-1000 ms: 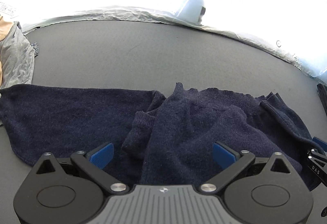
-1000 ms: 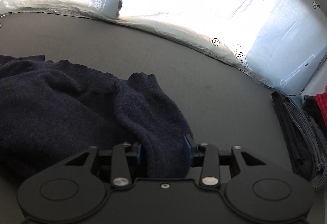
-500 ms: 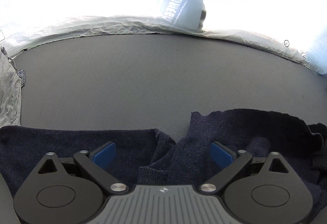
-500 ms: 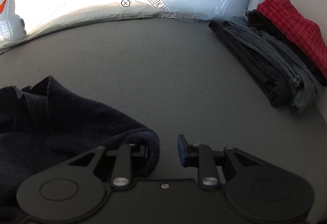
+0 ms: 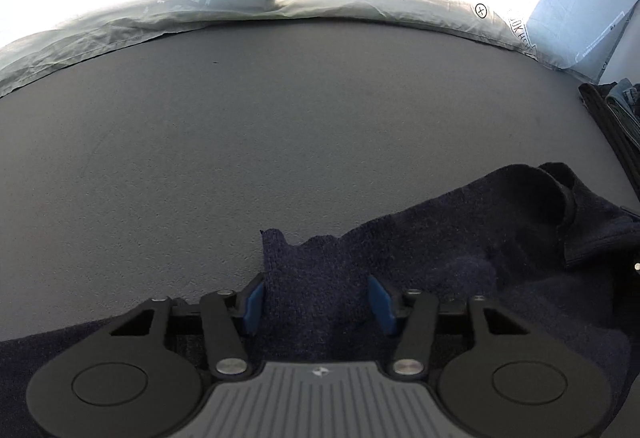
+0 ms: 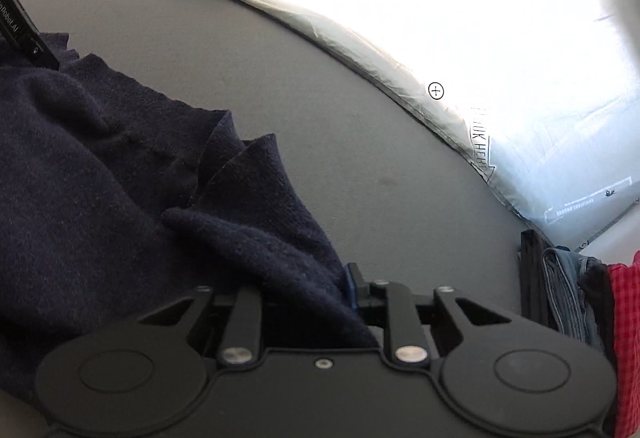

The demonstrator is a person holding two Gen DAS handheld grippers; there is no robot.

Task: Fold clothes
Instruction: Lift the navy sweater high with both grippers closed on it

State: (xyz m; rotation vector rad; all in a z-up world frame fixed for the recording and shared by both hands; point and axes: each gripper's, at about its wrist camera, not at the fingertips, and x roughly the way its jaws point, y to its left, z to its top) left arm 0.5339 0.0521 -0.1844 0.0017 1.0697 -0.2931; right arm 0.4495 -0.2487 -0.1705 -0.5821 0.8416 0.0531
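Navy sweater (image 5: 460, 270), rumpled on grey surface (image 5: 240, 138): left hand-held gripper (image 5: 316, 298) closing around an edge, right hand-held gripper (image 6: 304, 290) closing on a fold (bunched). Best lifted evenly, pulled taut.

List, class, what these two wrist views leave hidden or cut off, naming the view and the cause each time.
- Left wrist view: the navy sweater runs under the left claw, whose jaws are closing on a fold; its near part is hidden.
- Right wrist view: the right claw has one pad buried in knit.
- Right wrist view: the folded stack is cut by the edge.
- Both views: glare whitens the printed plastic sheet.
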